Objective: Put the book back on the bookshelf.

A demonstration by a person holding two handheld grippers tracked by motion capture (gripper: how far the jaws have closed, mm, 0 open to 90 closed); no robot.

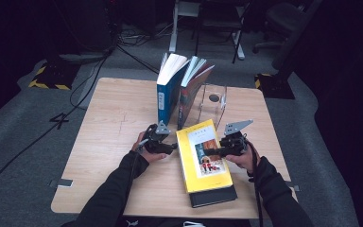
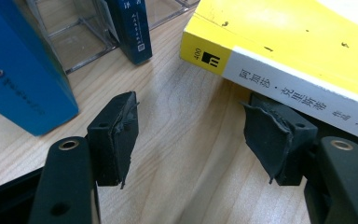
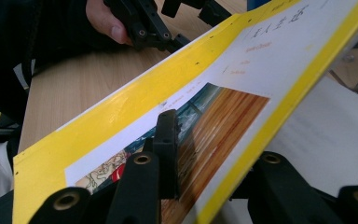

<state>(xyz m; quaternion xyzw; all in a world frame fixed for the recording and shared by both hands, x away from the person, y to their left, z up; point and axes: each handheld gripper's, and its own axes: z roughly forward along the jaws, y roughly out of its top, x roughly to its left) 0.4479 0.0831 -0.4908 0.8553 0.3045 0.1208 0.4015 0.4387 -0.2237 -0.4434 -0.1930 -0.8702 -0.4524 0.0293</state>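
A yellow book point(image 1: 203, 156) lies near the table's front on top of a black book point(image 1: 215, 196). My right gripper point(image 1: 212, 151) reaches in from the book's right edge. In the right gripper view it point(image 3: 214, 144) is shut on the yellow front cover point(image 3: 135, 107), one jaw on top and the other beneath, with a white page showing under the raised cover. My left gripper point(image 1: 172, 147) sits at the book's left side. Its jaws point(image 2: 191, 140) stand open over bare wood, the right one close against the white and yellow spine point(image 2: 284, 74).
Behind the yellow book a blue book point(image 1: 168, 97) and a darker book point(image 1: 189, 94) stand upright, fanned open at the top, beside a clear plastic stand point(image 1: 212, 101). The wooden table point(image 1: 108, 123) is bare on its left half. Chairs and cables lie beyond.
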